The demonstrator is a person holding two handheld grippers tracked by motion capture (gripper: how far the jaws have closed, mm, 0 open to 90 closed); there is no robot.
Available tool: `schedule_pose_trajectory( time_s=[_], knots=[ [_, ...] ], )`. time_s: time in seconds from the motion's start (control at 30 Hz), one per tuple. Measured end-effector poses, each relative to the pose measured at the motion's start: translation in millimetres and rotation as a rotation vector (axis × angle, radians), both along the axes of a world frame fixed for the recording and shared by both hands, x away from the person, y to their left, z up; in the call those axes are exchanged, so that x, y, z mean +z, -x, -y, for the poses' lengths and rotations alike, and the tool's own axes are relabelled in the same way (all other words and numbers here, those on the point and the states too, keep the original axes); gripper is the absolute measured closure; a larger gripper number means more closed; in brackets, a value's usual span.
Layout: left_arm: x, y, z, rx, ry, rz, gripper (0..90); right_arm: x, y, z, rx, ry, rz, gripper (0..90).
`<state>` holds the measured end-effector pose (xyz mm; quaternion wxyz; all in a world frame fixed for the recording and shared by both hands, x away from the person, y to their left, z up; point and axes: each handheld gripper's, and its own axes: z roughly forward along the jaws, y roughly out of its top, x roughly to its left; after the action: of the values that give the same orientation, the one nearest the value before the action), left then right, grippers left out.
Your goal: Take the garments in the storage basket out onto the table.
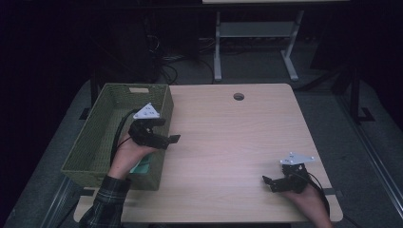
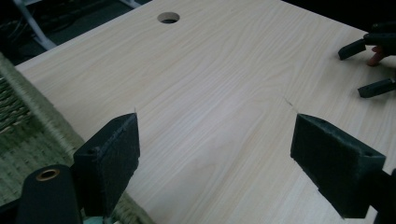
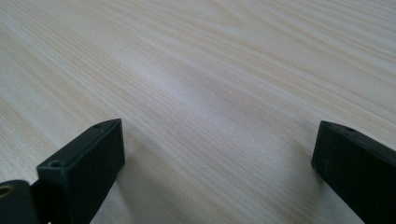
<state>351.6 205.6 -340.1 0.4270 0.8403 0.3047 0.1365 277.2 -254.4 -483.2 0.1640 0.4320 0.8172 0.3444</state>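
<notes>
Woven basket (image 1: 95, 142) sits at the table's (image 1: 228, 142) left edge; something teal (image 1: 141, 166) lies inside near its front corner, too hidden to identify. Your left gripper (image 1: 172, 139) hovers above the basket's right rim, jaws spread, empty. Right gripper (image 1: 267, 180) rests low near the front right, jaws also apart, empty. If reaching in, clear the rim first, then descend straight.

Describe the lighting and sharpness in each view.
High view: dim and dark around the edges, the table lit, the green basket murky. Left gripper view: brighter, wood grain sharp, the left gripper soft-edged up close. Right gripper view: a pale sheen on the wood, the right gripper casting a soft shadow.
</notes>
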Motion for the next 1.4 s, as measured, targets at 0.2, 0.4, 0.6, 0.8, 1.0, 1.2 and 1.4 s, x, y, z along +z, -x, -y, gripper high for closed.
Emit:
schedule_pose_trajectory(
  time_s=[0.2,0.4,0.6,0.8,1.0,1.2,1.4],
  knots=[
    [1.4,-0.4,-13.8,0.028,0.001,0.001,16.0,0.0,0.0,0.0,0.000,0.000,0.000,2.0],
    [2.2,-1.5,-25.6,0.054,0.003,0.000,16.2,0.0,0.0,0.0,0.000,0.000,0.000,2.0],
    [3.3,-2.1,-36.8,0.083,0.006,0.002,16.3,0.0,0.0,0.0,0.000,0.000,0.000,2.0],
    [4.4,-2.3,-49.0,0.106,0.010,0.005,16.5,0.0,0.0,0.0,0.000,0.000,0.000,2.0],
    [4.7,-3.3,-63.3,0.126,-0.005,0.007,16.7,0.0,0.0,0.0,0.000,0.000,0.000,2.0],
    [5.1,-3.0,-76.7,0.162,0.001,0.012,16.8,0.0,0.0,0.0,0.000,0.000,0.000,2.0],
    [2.0,-4.2,-89.7,0.181,0.009,-0.008,21.1,0.0,0.1,-0.1,-0.001,-0.001,0.000,2.0]
  ],
)
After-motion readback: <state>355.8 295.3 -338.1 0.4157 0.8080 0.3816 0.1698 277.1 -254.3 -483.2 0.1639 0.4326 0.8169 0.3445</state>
